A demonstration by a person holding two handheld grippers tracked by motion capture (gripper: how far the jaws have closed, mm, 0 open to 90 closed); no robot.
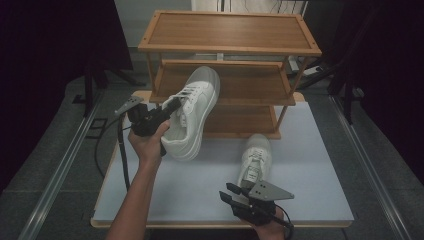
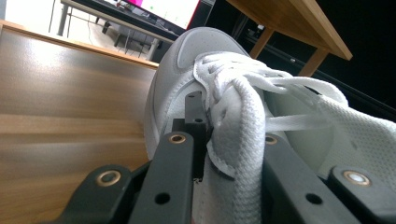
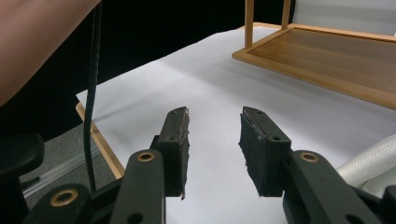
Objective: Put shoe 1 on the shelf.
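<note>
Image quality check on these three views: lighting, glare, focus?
High view: dim, dark surround, white shoe in the left tongs and table still readable. Left gripper view: bright window glare at top, shelf wood streaked with blur, laces sharp. Right gripper view: open right tongs sharp with nothing between them, black background underexposed, forearm soft at top left.

Desk (image 1: 310,190): pale top, wooden edge.
Rack (image 1: 230,45): three wooden shelves, stood at desk's far end.
Floor (image 1: 55,165): grey, metal rails either side.
Surroundings: dark curtains.
</note>
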